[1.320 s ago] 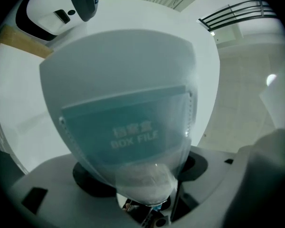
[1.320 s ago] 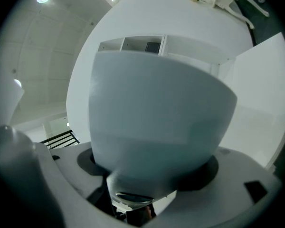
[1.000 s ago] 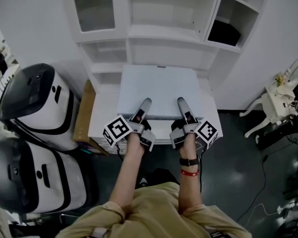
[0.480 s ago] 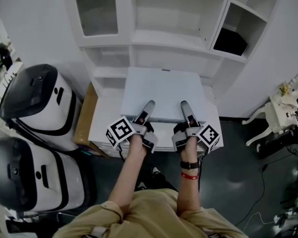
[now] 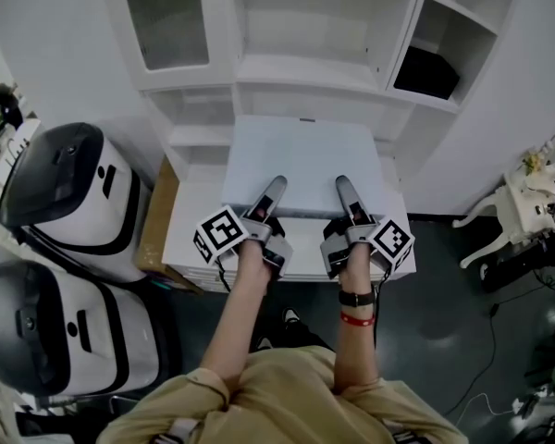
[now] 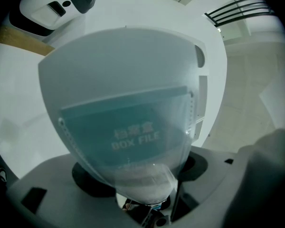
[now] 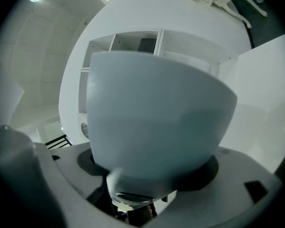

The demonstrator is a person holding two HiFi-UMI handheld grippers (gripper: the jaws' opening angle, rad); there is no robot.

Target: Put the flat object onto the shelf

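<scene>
- Directly in front of the shelf unit (image 5: 305, 67), the box file (image 5: 301, 165) is held flat over a low white table (image 5: 190, 239), its far edge close to the unit's lower tiers.
- The left gripper (image 5: 270, 197) and right gripper (image 5: 347, 200) are each clamped on the file's edge farthest from the shelf unit, side by side, one jaw lying on top of the lid.
- Left of the shelf unit stand two bulky white-and-black machines (image 5: 65, 192), one behind the other, and a brown board (image 5: 155, 215) leans between them and the table.
- A black object (image 5: 425, 72) sits in the shelf unit's upper right compartment; the other compartments in view look bare.
- In the left gripper view, the file's teal panel reads "BOX FILE"; the characters above it are too soft to read.
- Right of the shelf unit, a white ornate furniture piece (image 5: 523, 197) stands on the dark glossy floor (image 5: 444, 285), with cables (image 5: 495, 340) trailing nearby; the walls are plain white.
</scene>
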